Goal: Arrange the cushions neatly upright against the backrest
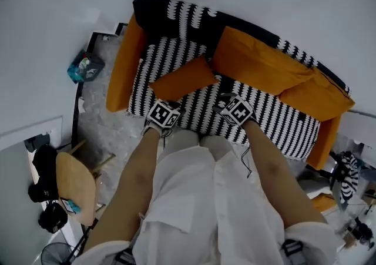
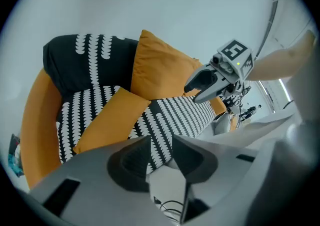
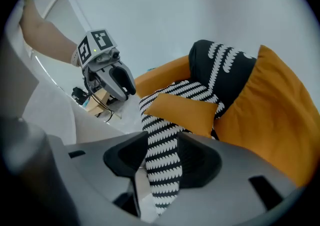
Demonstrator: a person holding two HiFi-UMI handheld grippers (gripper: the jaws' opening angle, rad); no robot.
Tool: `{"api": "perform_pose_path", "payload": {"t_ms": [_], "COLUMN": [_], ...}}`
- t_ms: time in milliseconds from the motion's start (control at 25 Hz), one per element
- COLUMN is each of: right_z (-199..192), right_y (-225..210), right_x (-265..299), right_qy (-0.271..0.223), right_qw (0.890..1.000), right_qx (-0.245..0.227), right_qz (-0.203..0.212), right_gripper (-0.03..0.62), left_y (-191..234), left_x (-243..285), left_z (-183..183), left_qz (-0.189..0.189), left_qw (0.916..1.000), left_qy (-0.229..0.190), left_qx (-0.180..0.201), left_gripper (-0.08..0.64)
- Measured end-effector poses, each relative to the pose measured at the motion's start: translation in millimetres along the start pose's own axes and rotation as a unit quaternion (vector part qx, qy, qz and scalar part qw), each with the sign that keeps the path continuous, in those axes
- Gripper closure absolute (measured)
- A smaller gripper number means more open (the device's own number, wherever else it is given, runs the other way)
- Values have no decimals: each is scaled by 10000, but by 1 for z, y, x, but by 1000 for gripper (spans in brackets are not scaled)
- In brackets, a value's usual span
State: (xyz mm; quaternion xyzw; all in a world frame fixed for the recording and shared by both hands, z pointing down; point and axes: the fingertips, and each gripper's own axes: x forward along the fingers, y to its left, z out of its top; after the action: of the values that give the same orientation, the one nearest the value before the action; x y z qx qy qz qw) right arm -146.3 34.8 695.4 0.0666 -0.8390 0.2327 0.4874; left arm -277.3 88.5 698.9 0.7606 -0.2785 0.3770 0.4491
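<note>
A small orange cushion [image 1: 183, 79] lies flat on the striped seat of the sofa [image 1: 276, 118], towards its left end. A large orange cushion [image 1: 258, 61] leans against the backrest in the middle, and another orange cushion [image 1: 314, 94] sits at the right end. My left gripper [image 1: 163, 114] hovers at the seat's front edge just below the small cushion [image 2: 107, 120], open, nothing between its jaws. My right gripper [image 1: 236, 109] hangs beside it in front of the large cushion [image 3: 270, 115], also open and empty. Each gripper view shows the other gripper: right gripper [image 2: 200, 87], left gripper [image 3: 117, 82].
The person's legs in white trousers [image 1: 200, 199] stand against the sofa front. A round wooden chair [image 1: 76, 187] and black gear [image 1: 44, 170] are on the left. A teal bag [image 1: 85, 67] lies by the sofa's left arm. Clutter [image 1: 349, 181] crowds the right side.
</note>
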Motion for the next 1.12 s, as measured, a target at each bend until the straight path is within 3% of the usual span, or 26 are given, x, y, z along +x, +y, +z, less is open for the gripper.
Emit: {"api": "perform_pose_path", "payload": {"t_ms": [160, 320, 400, 560, 760, 920, 1000, 1120], "right_z": [30, 46, 46, 59, 90, 95, 94, 93], "right_y": [-1, 1, -4, -26, -59, -80, -90, -101], "right_x": [18, 38, 47, 63, 105, 148, 168, 194], "right_qy": [295, 838, 1295, 2115, 2541, 2981, 3129, 3253], "right_qw": [9973, 9873, 9737, 9359, 9106, 8796, 8664, 8554], "right_qx": [-642, -1284, -1792, -2714, -3119, -3530, -3698, -3805], "right_qz": [183, 409, 548, 760, 947, 1131, 1213, 1331], "right_gripper": [397, 394, 394, 376, 348, 339, 336, 331], "left_y": [18, 50, 69, 121, 161, 189, 202, 210], "left_x": [-16, -19, -12, -5, 7, 25, 38, 58], "left_z": [9, -1, -13, -30, -31, -35, -33, -30], "left_qz": [118, 76, 9, -3, -188, -244, -223, -341], "left_qw": [9997, 9989, 9982, 9923, 9845, 9793, 9801, 9832], "left_qy": [-174, 39, 260, 830, 1185, 1434, 1410, 1326], "left_qx": [79, 458, 549, 922, 1279, 1409, 1376, 1209], "left_gripper": [408, 408, 397, 363, 328, 294, 282, 276]}}
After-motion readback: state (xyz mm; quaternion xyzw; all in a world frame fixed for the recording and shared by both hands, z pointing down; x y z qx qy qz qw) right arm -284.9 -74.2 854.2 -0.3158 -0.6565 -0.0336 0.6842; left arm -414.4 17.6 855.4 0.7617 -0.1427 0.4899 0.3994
